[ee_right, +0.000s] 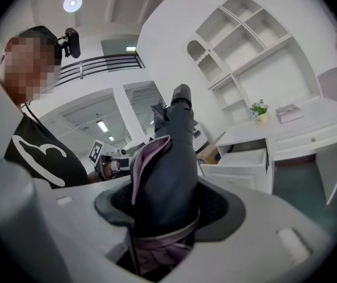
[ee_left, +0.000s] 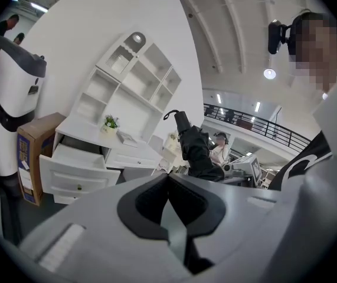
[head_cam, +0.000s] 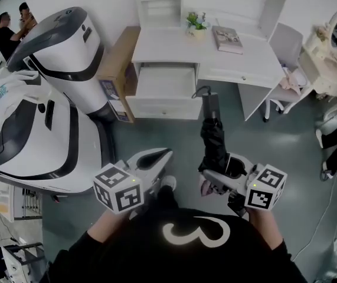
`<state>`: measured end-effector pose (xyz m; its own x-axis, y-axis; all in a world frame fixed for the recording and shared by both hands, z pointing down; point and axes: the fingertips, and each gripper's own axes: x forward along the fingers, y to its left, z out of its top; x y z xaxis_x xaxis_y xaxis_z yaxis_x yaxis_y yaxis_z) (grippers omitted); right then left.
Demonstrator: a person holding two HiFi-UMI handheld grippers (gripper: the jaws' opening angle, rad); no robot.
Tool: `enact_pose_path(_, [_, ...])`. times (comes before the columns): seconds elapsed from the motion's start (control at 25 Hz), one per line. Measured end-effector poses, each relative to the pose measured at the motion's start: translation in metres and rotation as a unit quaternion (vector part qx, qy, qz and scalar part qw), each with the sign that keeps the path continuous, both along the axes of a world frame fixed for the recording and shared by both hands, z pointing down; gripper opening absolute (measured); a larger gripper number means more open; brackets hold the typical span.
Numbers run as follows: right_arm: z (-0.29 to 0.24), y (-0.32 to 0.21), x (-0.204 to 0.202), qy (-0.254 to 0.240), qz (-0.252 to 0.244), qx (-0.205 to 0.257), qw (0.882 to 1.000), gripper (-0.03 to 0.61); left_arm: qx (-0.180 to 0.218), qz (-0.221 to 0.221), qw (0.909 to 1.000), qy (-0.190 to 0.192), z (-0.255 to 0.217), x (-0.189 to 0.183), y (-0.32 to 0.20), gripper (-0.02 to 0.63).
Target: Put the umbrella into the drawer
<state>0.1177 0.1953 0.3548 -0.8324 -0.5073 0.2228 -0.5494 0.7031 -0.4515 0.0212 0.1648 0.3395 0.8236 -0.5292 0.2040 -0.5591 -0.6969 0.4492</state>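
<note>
A folded black umbrella (head_cam: 212, 135) with a pale pink lining stands up out of my right gripper (head_cam: 216, 168), whose jaws are shut on its lower part. In the right gripper view the umbrella (ee_right: 173, 158) fills the gap between the jaws of the right gripper (ee_right: 168, 208). Its handle end points towards the white desk (head_cam: 174, 46). The desk's left drawer (head_cam: 167, 82) is pulled out and looks empty; it also shows as a drawer (ee_left: 74, 165) at the left and as a drawer (ee_right: 246, 158) at the right. My left gripper (head_cam: 166, 153) hangs beside the right one, tips together, holding nothing (ee_left: 168, 177).
Two big white-and-black machine shells (head_cam: 50, 105) fill the left. A cardboard box (head_cam: 118, 69) leans against the desk's left side. A potted plant (head_cam: 196, 23) and a book (head_cam: 227, 39) sit on the desk. A chair (head_cam: 283, 55) and a mirror table (head_cam: 333, 46) stand at the right.
</note>
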Motion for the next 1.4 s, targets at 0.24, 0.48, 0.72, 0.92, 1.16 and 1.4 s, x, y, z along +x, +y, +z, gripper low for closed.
enact_pose_path(0.24, [-0.004,-0.101,-0.019,0.019,0.011,-0.027,0.999,0.252,-0.022,-0.011,0.9996,0.012,-0.001,-0.033,-0.107,0.008])
enact_pose_path(0.48, [0.000,-0.189,-0.045,0.032,0.014,-0.038,0.999,0.252,-0.030,-0.014,0.9993,0.017,0.003,-0.066,-0.190,0.008])
enact_pose_path(0.72, [0.003,-0.243,-0.060,0.031,0.020,-0.037,0.999,0.252,-0.028,-0.003,0.9996,0.006,0.009,-0.071,-0.240,0.008])
enact_pose_path(0.92, [0.005,-0.262,-0.064,0.036,0.016,-0.035,0.999,0.252,-0.030,-0.006,0.9995,-0.001,0.010,-0.075,-0.255,0.008])
enact_pose_path(1.16, [0.011,-0.300,-0.063,0.053,0.002,-0.031,0.998,0.252,-0.036,-0.032,0.9988,-0.011,0.012,-0.084,-0.284,0.008])
enact_pose_path(1.4, [0.024,-0.358,-0.062,0.073,-0.027,-0.046,0.996,0.252,-0.062,-0.067,0.9957,-0.017,0.021,-0.088,-0.330,0.006])
